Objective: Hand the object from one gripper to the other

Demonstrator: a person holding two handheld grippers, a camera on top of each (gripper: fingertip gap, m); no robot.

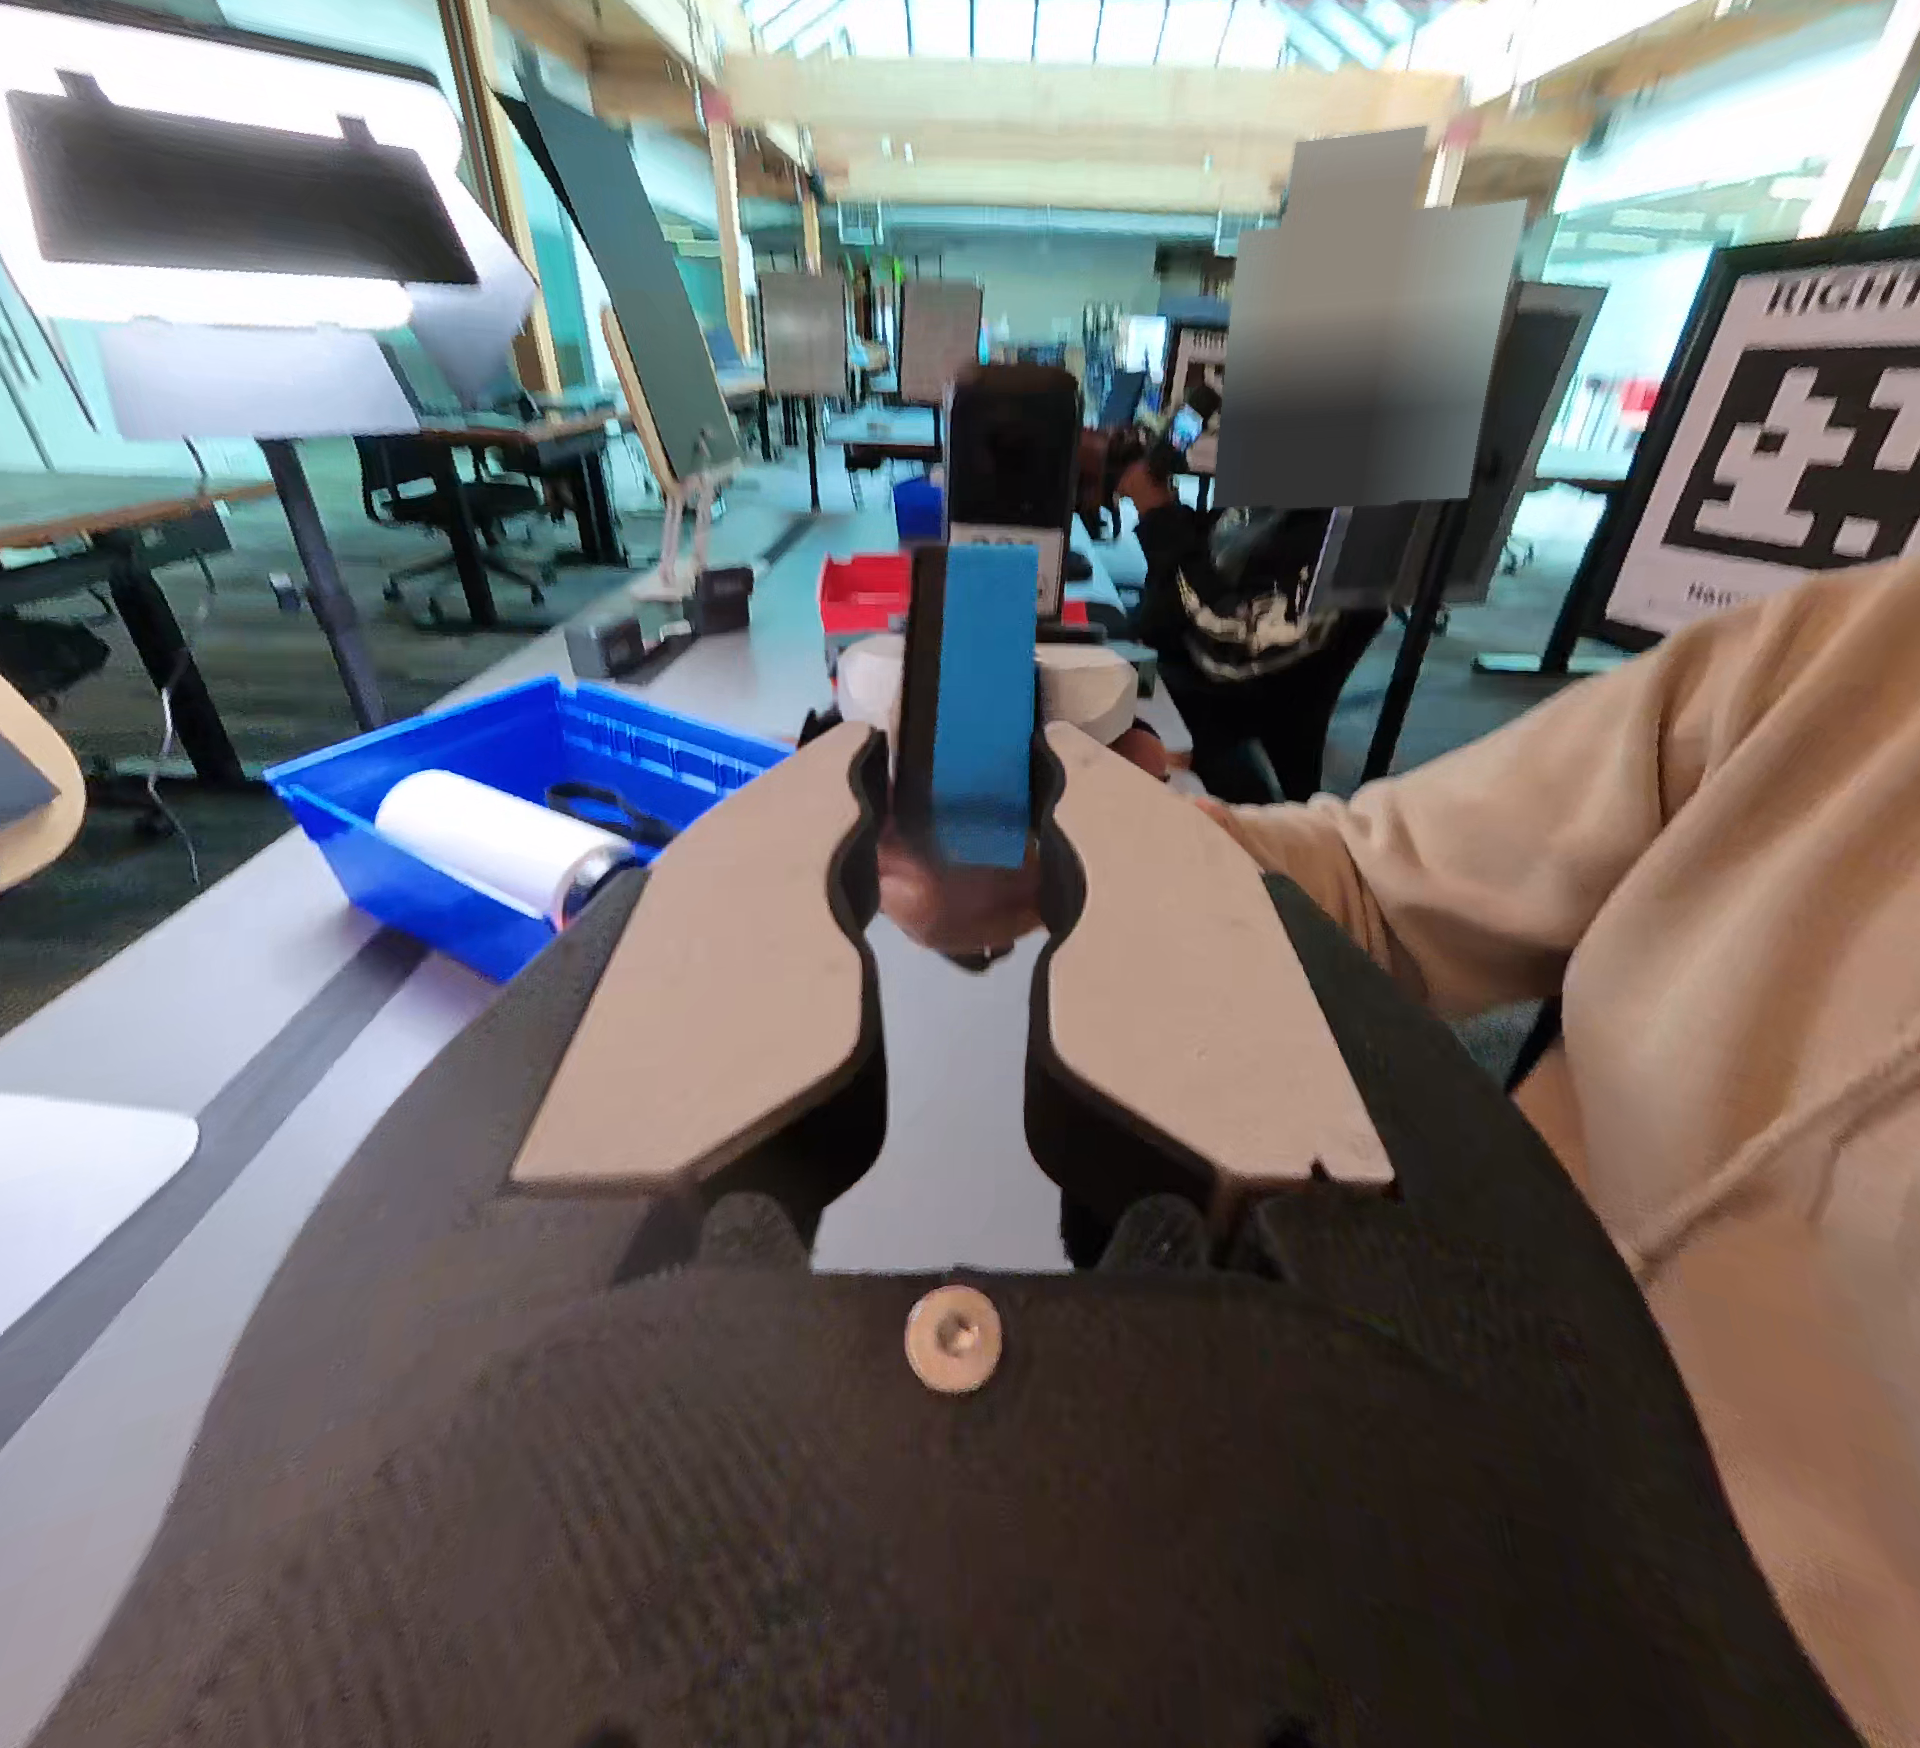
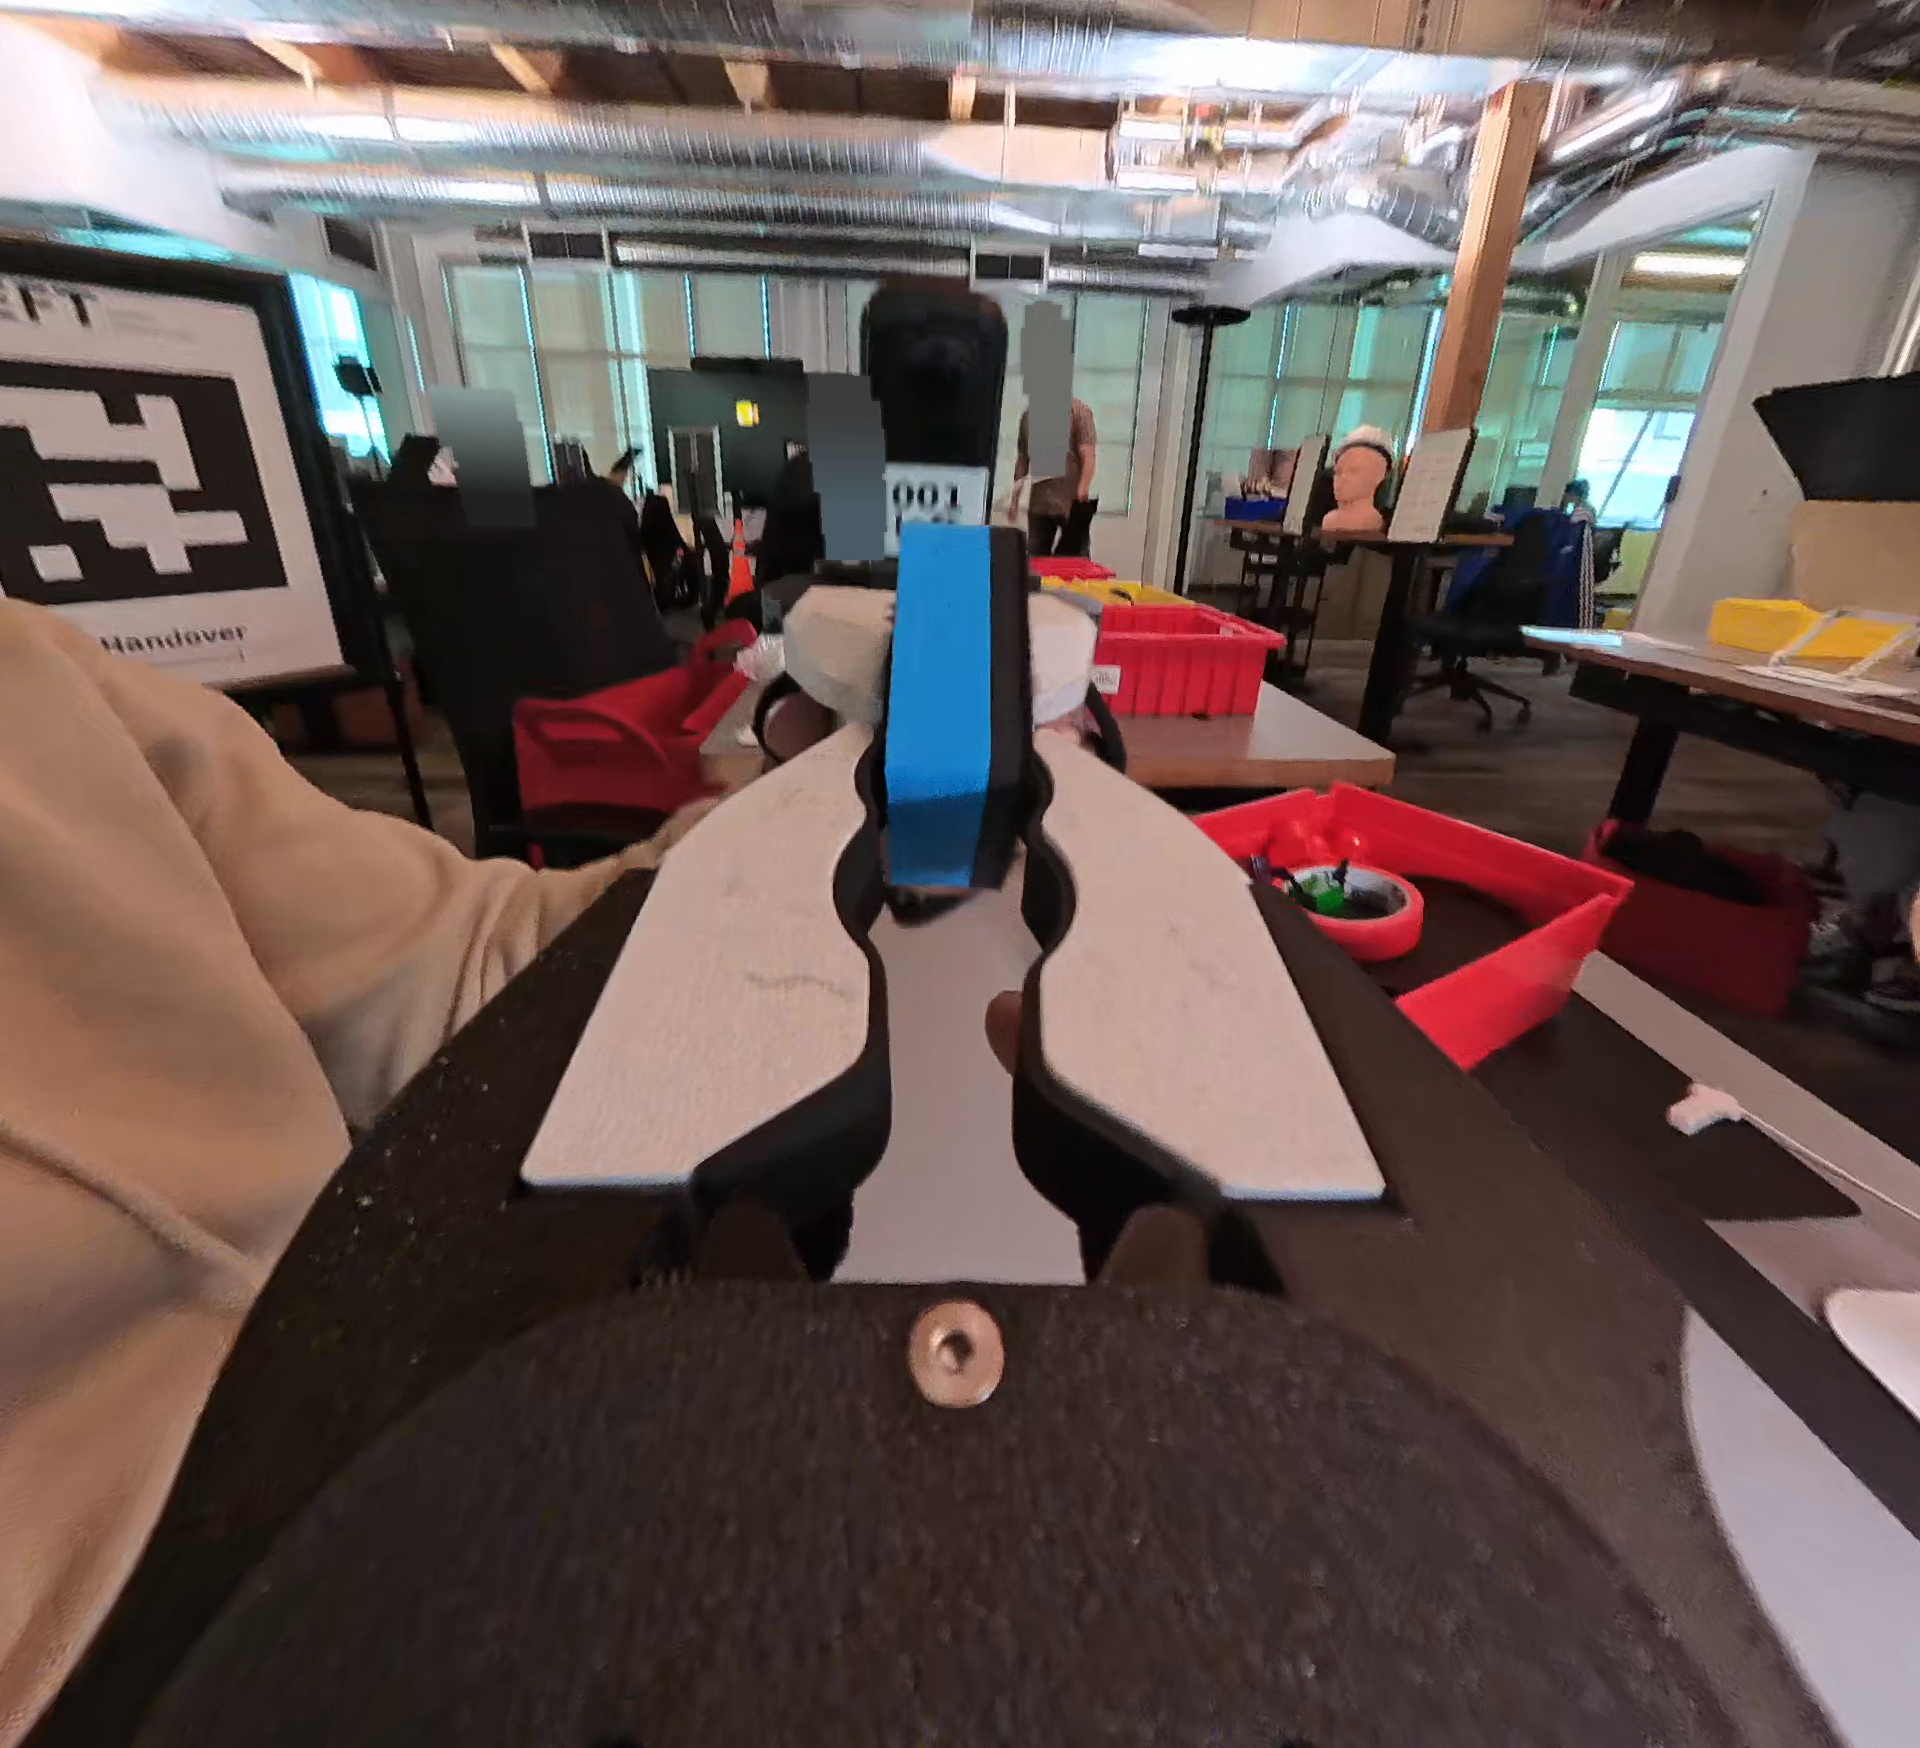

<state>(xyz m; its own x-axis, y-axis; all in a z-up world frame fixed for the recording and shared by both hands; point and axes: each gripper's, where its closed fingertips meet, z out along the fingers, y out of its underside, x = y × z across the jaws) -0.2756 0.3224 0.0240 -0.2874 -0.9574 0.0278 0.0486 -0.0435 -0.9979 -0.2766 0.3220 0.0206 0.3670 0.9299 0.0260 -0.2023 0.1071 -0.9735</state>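
A block (image 1: 987, 659) with one blue face and one black face stands upright in the air between the two grippers, which face each other. My left gripper (image 1: 961, 794) is shut on its lower part, both fingertips touching its sides. My right gripper (image 2: 951, 794) is likewise shut on the same block (image 2: 935, 659). In each view the other gripper's white fingers show just behind the block, in the left wrist view (image 1: 1091, 696) and in the right wrist view (image 2: 831, 659). The block's far end is hidden by the opposite gripper's black camera mount.
A blue bin (image 1: 416, 825) with a white roll (image 1: 499, 836) sits on the grey table (image 1: 156, 1075) to the left. A red bin (image 2: 1507, 950) holding a red tape roll (image 2: 1361, 909) sits to the right. A beige sleeve (image 1: 1662, 867) is close by. Marker boards stand behind. My two grippers' fingertips are within a few centimetres of each other.
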